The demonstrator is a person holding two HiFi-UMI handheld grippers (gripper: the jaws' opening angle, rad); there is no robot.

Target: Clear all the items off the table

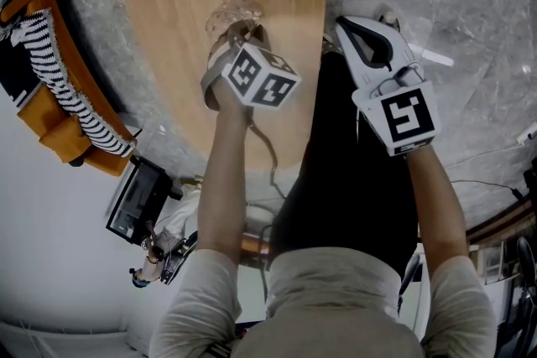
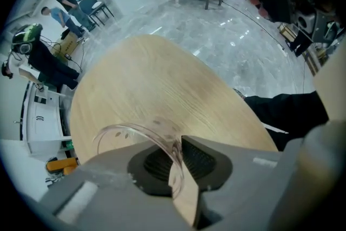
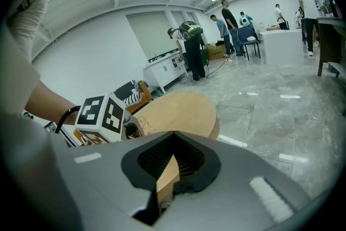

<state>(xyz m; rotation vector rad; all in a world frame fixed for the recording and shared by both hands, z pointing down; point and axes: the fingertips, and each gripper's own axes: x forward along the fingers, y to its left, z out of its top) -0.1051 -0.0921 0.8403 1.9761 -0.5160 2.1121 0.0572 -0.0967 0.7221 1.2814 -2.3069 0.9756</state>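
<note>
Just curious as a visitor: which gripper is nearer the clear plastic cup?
Left. The left gripper pinches the clear plastic cup's rim; the right gripper, shut, hangs apart, off the wooden table's edge.

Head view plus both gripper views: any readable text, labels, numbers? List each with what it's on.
No readable words or numbers in any view.
The left cube and right cube carry only black-and-white square markers, no text.
No print shows on the clear cup held in the left tongs.
</note>
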